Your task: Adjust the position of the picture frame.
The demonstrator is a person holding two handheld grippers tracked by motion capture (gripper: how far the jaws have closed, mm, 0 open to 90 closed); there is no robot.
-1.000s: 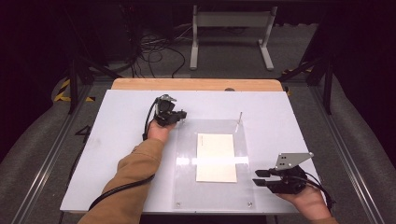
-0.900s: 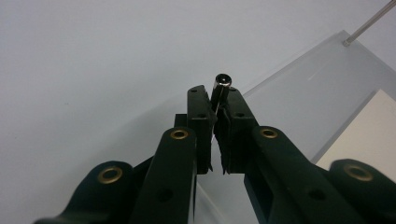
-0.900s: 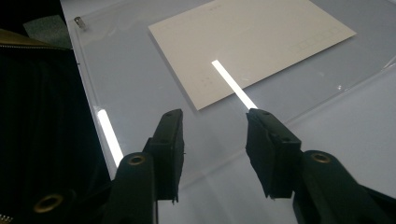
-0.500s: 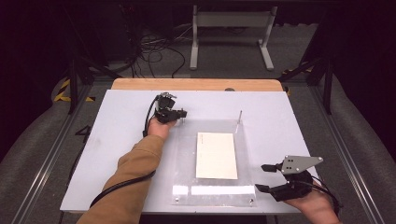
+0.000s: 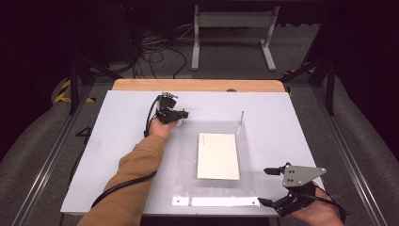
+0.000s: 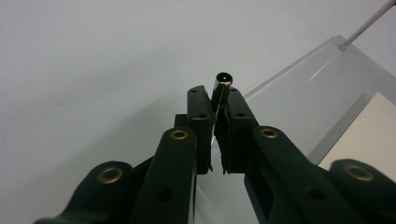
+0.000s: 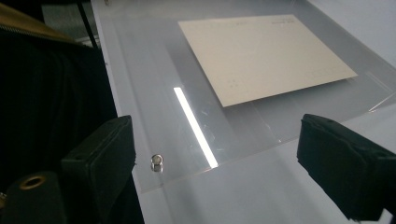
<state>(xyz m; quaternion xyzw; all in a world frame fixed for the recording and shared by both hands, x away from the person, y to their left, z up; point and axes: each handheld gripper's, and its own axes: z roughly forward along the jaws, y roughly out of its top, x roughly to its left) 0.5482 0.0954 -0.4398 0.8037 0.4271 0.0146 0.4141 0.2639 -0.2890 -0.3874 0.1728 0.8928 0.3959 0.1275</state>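
Clear plastic sheet (image 5: 207, 155) lies mid-table with a cream card (image 5: 218, 156) on it. Left gripper (image 6: 219, 105), at the sheet's far left corner, is clamped on a small metal pin (image 6: 220, 86). Right gripper (image 5: 266, 186), jaws spread, hovers at the sheet's near right corner.

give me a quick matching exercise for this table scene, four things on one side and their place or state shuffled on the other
Things:
1. left gripper
2. right gripper
3. cream card
4. upright metal pin

Places or states:
A. jaws wide apart, at the near right corner of the clear plate
B. lies flat on the middle of the clear plate
C. shut on a small metal tube at the plate's far left corner
D. stands at the plate's far right corner

Pairs: 1-C, 2-A, 3-B, 4-D
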